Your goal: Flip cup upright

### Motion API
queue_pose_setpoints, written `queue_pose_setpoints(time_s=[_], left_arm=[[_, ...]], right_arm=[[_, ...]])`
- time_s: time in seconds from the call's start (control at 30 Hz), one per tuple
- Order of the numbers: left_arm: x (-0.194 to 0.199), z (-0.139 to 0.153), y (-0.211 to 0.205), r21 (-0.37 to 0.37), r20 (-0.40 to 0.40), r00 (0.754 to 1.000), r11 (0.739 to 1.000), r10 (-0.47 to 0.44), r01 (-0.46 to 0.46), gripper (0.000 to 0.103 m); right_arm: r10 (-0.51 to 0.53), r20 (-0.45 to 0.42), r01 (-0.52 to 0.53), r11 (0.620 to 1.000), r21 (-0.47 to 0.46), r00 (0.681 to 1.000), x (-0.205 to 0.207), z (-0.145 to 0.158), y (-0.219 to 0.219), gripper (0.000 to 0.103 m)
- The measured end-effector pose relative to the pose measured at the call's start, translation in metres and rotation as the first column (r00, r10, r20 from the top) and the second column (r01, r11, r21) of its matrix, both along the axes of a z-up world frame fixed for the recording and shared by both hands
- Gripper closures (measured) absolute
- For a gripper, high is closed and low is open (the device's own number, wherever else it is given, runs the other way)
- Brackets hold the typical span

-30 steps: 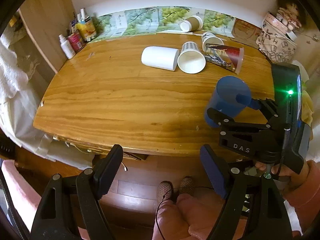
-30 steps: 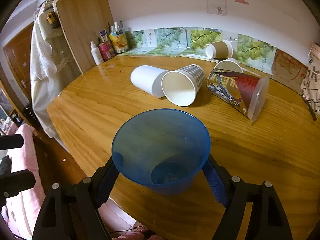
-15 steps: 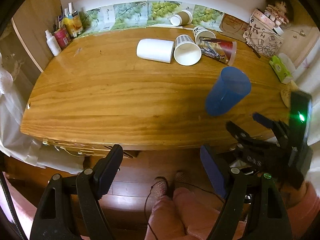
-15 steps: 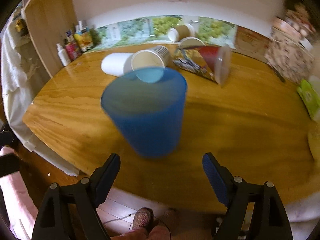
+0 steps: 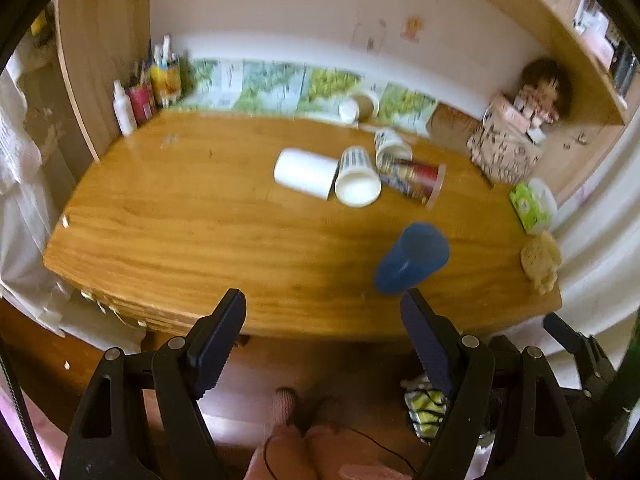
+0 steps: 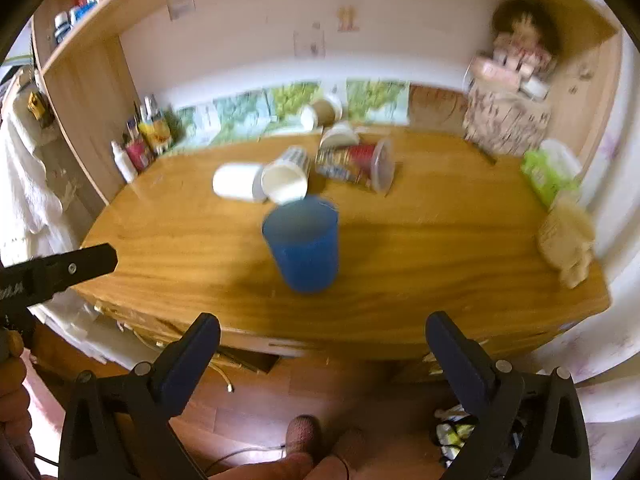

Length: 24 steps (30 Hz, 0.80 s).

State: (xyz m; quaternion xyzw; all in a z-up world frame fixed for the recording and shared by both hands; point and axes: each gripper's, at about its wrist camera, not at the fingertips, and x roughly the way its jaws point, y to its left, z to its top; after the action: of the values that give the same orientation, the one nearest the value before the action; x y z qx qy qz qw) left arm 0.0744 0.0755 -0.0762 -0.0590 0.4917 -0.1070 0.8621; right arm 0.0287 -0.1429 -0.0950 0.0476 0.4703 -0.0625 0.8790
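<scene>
A blue plastic cup [image 6: 304, 242] stands upright, mouth up, on the wooden table [image 6: 440, 248] near its front edge; it also shows in the left wrist view [image 5: 412, 258]. My right gripper [image 6: 322, 356] is open and empty, drawn back off the table's front edge, well short of the cup. My left gripper [image 5: 322, 332] is open and empty, also in front of the table edge, left of the cup.
Several cups lie on their sides at the table's back middle: a white one [image 5: 306, 174], a striped paper one [image 5: 356, 180], a red printed one [image 5: 414, 178]. Bottles [image 5: 144, 94] stand back left. A patterned bag [image 5: 506, 152] and green tissue pack [image 5: 532, 206] sit right.
My right gripper let go of the blue cup, which now stands upright on the table, and pulled back past the table edge. My left gripper also drew back and tilted up.
</scene>
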Motion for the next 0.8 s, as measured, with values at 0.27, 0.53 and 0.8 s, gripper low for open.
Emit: queue_pose_setpoints(time_s=[0.27,0.53,0.8], left_arm=[[-0.019,0.037,-0.008,0.042,0.141,0.988,0.997,0.059,-0.065,0.003],[-0.045,0.066,-0.025,0.084,0.336,0.938,0.989,0.085,-0.119,0.001],[-0.072,0.077,-0.036,0.128,0.47,0.879,0.978,0.084,-0.162,0.001]], right_arm=[[-0.067,0.097,0.066,0.998,0.013,0.993,-0.02,0.059,-0.001,0.0],[-0.08,0.223,0.089,0.996,-0.03,0.971,-0.046,0.092,0.004,0.0],[-0.091,0.309,0.107,0.994,-0.036,0.947,-0.061,0.098,-0.004,0.0]])
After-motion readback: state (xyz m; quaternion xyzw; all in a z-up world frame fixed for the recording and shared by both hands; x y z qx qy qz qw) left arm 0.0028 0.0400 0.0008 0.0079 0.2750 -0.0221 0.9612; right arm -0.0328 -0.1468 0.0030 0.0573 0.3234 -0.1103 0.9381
